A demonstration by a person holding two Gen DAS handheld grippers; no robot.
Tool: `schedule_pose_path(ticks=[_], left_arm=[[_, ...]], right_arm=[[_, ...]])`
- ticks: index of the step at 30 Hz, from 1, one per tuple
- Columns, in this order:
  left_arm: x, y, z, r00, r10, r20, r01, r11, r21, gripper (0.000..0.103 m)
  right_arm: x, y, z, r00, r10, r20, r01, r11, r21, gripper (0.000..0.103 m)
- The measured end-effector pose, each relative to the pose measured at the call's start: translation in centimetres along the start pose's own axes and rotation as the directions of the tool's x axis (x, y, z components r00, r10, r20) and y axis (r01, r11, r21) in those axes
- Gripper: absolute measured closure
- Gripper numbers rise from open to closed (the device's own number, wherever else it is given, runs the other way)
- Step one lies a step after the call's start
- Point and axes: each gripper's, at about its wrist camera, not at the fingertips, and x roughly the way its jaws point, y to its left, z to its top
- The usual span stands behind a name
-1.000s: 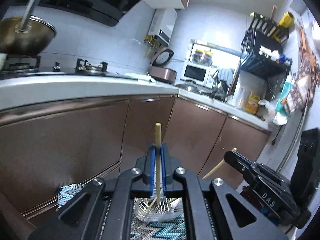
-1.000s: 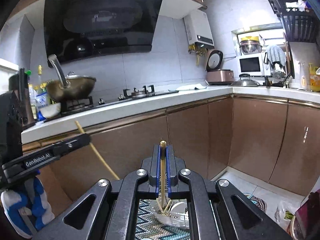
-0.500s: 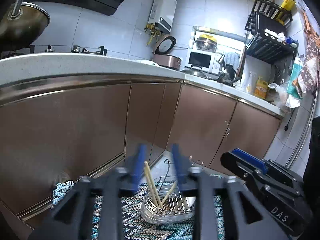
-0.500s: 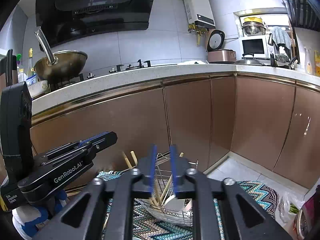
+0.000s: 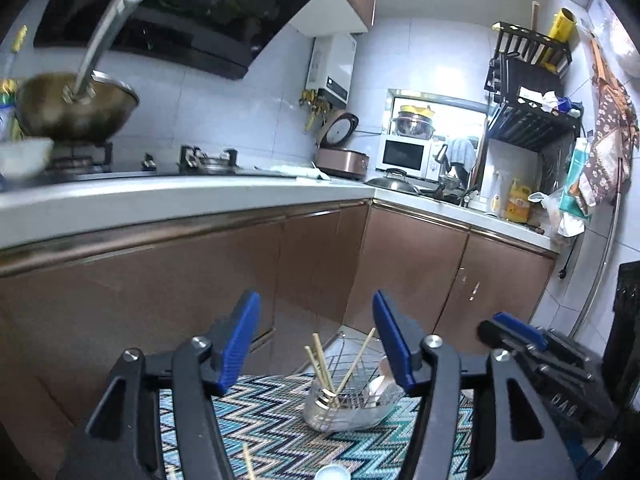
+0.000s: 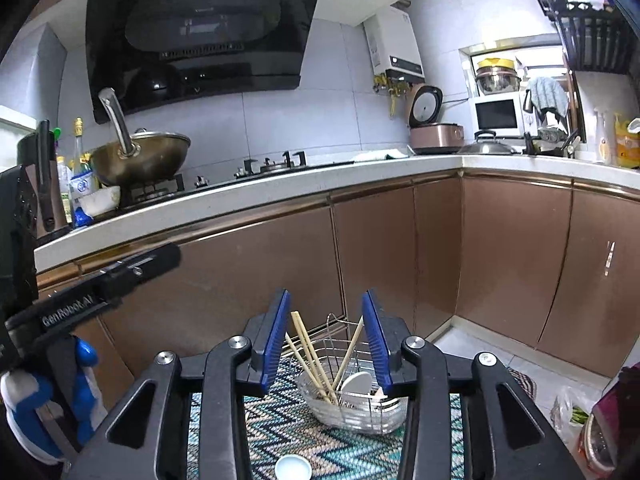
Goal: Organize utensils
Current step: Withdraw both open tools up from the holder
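A wire utensil basket [image 5: 348, 410] [image 6: 356, 404] stands on a zigzag-patterned mat [image 5: 272, 428] [image 6: 320, 448]. Several wooden chopsticks [image 5: 320, 364] [image 6: 308, 356] stand tilted in it, beside a white spoon [image 6: 356, 386]. My left gripper [image 5: 316, 340] is open and empty, above and in front of the basket. My right gripper [image 6: 325, 336] is open and empty, also above the basket. The right gripper shows at the right of the left wrist view [image 5: 532, 344]; the left gripper shows at the left of the right wrist view [image 6: 108, 284].
A small white cup [image 6: 293, 468] [image 5: 332, 473] sits on the mat near me, and a loose chopstick [image 5: 249, 462] lies on the mat. Brown cabinets [image 6: 400, 248] under a white counter [image 6: 248, 196] stand behind the mat. A wok [image 6: 140, 156] sits on the stove.
Both grippers were shut on a chopstick each one second ago. They opened, the chopsticks dropped into the basket, and both grippers have risen and opened wider.
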Motion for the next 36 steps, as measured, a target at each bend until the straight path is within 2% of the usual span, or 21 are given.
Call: schedule_pose_path(ticks=[6, 16, 26, 36], left_arm=[[-5.3, 0.6, 0.6, 1.000, 0.007, 0.018, -0.007, 1.000, -0.004, 0.045], [-11.6, 2.9, 0.0, 0.999, 0.049, 0.021, -0.048, 0.999, -0.022, 0.045], [-15.7, 4.4, -1.1, 0.997, 0.073, 0.016, -0.073, 0.997, -0.036, 0.045], [-18.9, 4.4, -1.4, 0.997, 0.073, 0.027, -0.071, 0.997, -0.041, 0.045]], right_arm=[[-5.5, 0.2, 0.5, 0.999, -0.008, 0.035, 0.009, 1.000, -0.016, 0.064], [-12.8, 0.7, -0.2, 0.997, -0.008, 0.071, 0.010, 0.999, -0.030, 0.064], [-16.0, 1.0, -1.3, 0.997, -0.003, 0.078, 0.002, 1.000, 0.008, 0.064], [-18.2, 1.9, -2.2, 0.997, 0.004, 0.075, -0.006, 1.000, 0.024, 0.064]])
